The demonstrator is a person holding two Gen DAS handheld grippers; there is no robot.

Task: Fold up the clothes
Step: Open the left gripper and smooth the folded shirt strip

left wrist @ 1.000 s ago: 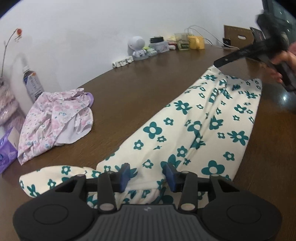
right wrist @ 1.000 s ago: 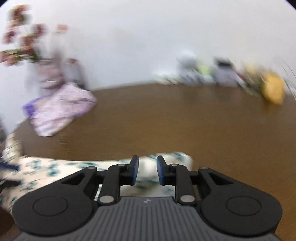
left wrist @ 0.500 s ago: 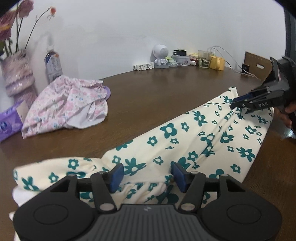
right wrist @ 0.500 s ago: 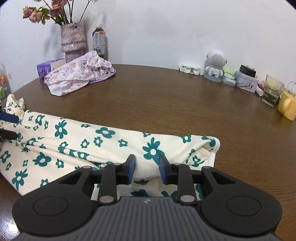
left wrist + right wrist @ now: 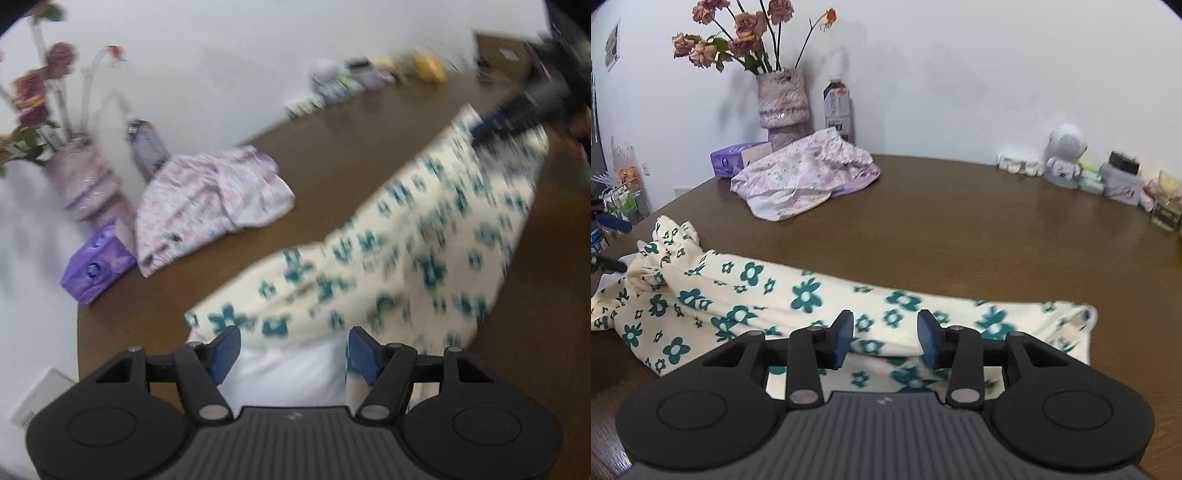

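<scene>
Both pairs of jaws have just been opening since the earlier frames, and each now stands clear of the cloth. On the brown table [image 5: 960, 229], the cream garment with teal flowers [image 5: 746, 291] lies stretched in a long band, well in front of the crumpled pink floral garment [image 5: 801, 177]. At one end, the left gripper [image 5: 293, 349] has its blue pads spread wide, with the garment's white lining lying between them, untouched. At the other end, the right gripper [image 5: 886, 338] is parted too, and the flowered edge runs between and beneath its fingers [image 5: 844, 338] without being pinched. The left wrist view is blurred.
</scene>
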